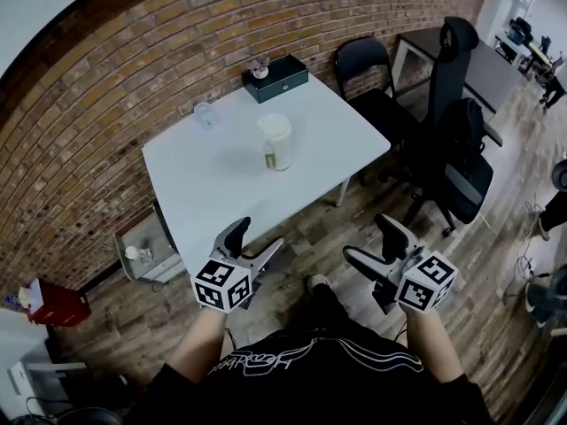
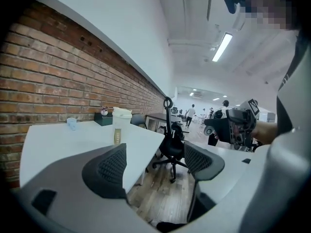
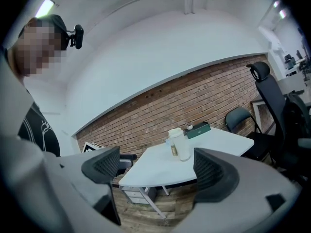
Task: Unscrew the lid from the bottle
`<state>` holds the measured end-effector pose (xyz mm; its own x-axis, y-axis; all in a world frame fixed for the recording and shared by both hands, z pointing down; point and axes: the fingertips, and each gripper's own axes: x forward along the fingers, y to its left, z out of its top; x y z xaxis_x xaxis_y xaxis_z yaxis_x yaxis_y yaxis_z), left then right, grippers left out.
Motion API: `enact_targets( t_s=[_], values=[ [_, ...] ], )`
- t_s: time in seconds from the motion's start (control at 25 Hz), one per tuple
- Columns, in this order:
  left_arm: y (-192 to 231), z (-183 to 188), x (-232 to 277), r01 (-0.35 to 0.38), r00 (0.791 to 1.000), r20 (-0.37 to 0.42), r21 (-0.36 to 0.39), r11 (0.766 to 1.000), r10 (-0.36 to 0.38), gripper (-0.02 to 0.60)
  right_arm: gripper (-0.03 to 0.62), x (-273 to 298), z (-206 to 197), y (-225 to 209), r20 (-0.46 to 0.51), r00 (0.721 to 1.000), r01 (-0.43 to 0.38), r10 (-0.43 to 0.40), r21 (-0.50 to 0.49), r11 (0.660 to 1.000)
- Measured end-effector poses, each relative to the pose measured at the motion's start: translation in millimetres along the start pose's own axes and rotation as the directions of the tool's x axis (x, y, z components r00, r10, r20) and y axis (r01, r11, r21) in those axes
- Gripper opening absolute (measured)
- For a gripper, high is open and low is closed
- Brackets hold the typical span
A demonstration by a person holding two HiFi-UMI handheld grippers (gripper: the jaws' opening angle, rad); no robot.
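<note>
One white counter (image 1: 190,193) takes up most of the scene, pushed against the brick wall (image 1: 106,78), with its near corner aimed at the person. Two black chairs are off to the right: a tall office chair (image 1: 461,149) and a folding one (image 1: 365,65) behind it.

On the counter there's one bottle (image 1: 275,142), upright around the middle with its lid (image 1: 274,124) on, one dark green box (image 1: 276,78) at the far edge and one small clear cup (image 1: 205,113) near the wall side. (There's something tiny on top of the box that I can't make out.)

The whole near half of the counter is bare, so there's lots of open surface in front of the bottle.

There are two grippers. The left gripper (image 1: 257,239) sits right at the counter's near edge, and the right gripper (image 1: 372,242) is over the wood floor (image 1: 354,211), off the counter. Both have their jaws spread wide with nothing between the pads, and both are well apart from the bottle.
</note>
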<state>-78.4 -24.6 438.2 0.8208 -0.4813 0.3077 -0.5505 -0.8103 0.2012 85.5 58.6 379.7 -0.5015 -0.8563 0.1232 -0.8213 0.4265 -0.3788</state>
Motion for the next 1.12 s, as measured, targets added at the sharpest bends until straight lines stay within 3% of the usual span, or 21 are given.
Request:
enact_targets(
  t_s=[0.28, 0.56, 0.88, 1.12],
  values=[
    [57.4, 19.0, 63.5, -0.115, 0.993, 0.001, -0.018, 0.993, 0.115, 0.376, 0.453, 63.9, 41.5, -72.7, -0.035, 0.996, -0.078, 0.078, -0.007, 0.997],
    [104.7, 17.2, 107.5, -0.23, 0.973, -0.011, -0.039, 0.972, 0.229, 0.385, 0.453, 124.0, 65.2, -114.5, -0.101, 0.976, -0.197, 0.192, -0.041, 0.979],
    [140.0, 21.5, 148.0, -0.278, 0.96, 0.018, -0.03, 0.96, 0.278, 0.405, 0.453, 168.1, 69.1, -127.9, -0.163, 0.939, -0.313, 0.304, -0.033, 0.949],
    [148.0, 15.8, 179.0, -0.229, 0.971, 0.053, -0.041, 0.972, 0.231, 0.408, 0.452, 181.6, 55.9, -123.9, -0.213, 0.917, -0.345, 0.336, -0.005, 0.939]
  ],
)
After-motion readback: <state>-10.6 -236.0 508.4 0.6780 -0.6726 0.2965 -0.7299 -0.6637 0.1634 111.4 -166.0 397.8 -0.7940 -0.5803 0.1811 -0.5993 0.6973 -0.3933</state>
